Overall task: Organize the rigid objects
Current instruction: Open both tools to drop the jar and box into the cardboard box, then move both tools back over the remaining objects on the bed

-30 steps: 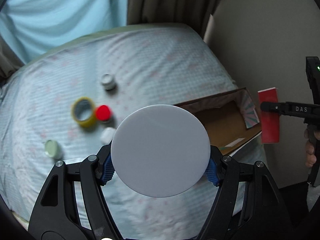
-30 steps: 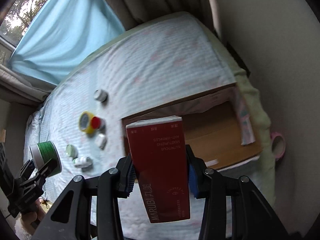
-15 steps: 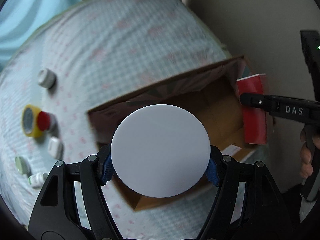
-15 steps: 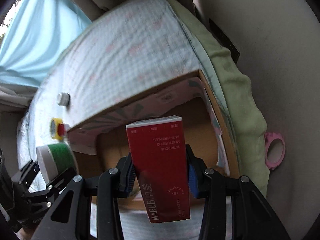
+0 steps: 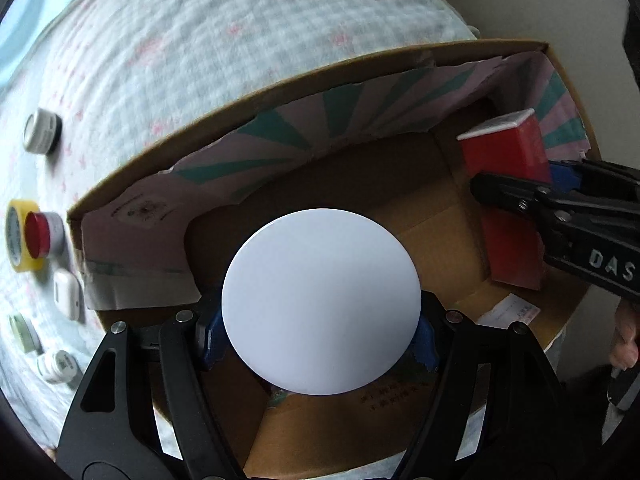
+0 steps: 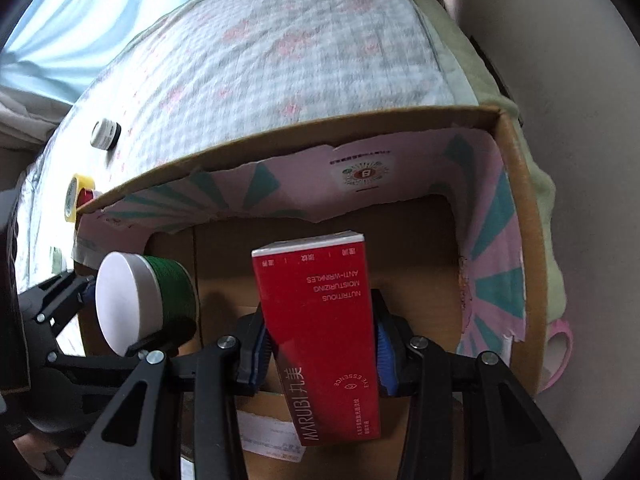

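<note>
My left gripper is shut on a round spool with a white end; the right wrist view shows the same spool wound with green thread. It hangs inside an open cardboard box on the bed. My right gripper is shut on a tall red carton, also down inside the box, near its right wall. In the left wrist view the red carton stands to the right of the spool, clamped by the right gripper.
On the checked bedspread left of the box lie a yellow tape roll, a red-capped jar, a white jar and several small white and green containers. A pink ring sits right of the box by the wall.
Both grippers have come down from above the bed into the box, each keeping its load. The box now fills both views and the loose items have slid to the left edge.
</note>
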`<state>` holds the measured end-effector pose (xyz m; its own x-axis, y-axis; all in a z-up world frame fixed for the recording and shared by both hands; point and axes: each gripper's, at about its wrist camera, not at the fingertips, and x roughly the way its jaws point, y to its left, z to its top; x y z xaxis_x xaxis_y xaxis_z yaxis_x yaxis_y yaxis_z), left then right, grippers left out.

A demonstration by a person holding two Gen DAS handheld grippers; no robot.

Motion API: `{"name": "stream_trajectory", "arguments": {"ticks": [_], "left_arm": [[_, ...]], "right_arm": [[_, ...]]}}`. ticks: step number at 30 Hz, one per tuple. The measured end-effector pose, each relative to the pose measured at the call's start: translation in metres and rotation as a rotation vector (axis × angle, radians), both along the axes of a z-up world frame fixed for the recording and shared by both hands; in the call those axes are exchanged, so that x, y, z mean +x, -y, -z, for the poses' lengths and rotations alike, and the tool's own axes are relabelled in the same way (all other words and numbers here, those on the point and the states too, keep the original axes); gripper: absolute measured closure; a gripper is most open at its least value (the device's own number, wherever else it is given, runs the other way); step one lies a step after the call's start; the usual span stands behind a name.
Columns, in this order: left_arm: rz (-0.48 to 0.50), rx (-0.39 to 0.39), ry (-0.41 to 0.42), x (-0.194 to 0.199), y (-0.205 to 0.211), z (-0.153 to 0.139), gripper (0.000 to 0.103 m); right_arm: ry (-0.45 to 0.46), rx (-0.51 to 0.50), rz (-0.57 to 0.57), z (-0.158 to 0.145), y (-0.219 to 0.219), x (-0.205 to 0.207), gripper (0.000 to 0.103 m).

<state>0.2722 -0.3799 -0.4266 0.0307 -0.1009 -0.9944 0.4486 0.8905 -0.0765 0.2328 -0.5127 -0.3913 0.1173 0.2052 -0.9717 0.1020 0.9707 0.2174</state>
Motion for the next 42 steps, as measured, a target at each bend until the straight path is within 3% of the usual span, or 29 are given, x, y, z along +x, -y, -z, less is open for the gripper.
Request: {"name": "stream_trajectory", "arguments": {"ticks": [1,4,6,7,9,20,29,37,42], "left_arm": [[0.01,0.001,0.015,-0.001,0.002,-0.003,0.034],[0.04,-0.027,0.073,-0.006,0.008,-0.021,0.0],[0.041,-0.03,0.087,-0.007,0.007,-0.029,0.0],[0.038,-0.031,0.085,-0.007,0.005,-0.032,0.0],[0.027,-0.032,0.075,-0.009,0.0,-0.035,0.0],[-0.002,-0.044,0.11,-0.004,-0.029,-0.071,0.0],[-0.015,-0.075,0.182,-0.024,-0.053,-0.125,0.0],[-0.066,-0.072,0.272,-0.055,-0.103,-0.176,0.0],[-0.139,-0.063,0.32,-0.082,-0.16,-0.205,0.0]], "right_arm": [[-0.004,0.005,0.011,0.0,0.002,0.001,0.062],[-0.022,0.029,0.047,0.001,0.008,0.004,0.058],[-0.039,0.067,0.073,-0.004,0.013,0.005,0.037],[-0.051,0.104,0.084,-0.006,0.015,0.005,0.015],[-0.048,0.157,0.073,-0.014,0.011,0.007,0.0],[-0.015,0.044,0.013,-0.042,0.008,0.008,0.0],[0.013,-0.028,0.017,-0.078,0.004,-0.006,0.0],[0.051,-0.126,0.0,-0.12,-0.02,-0.027,0.0],[0.111,-0.152,-0.042,-0.15,-0.05,-0.039,0.0]]}}
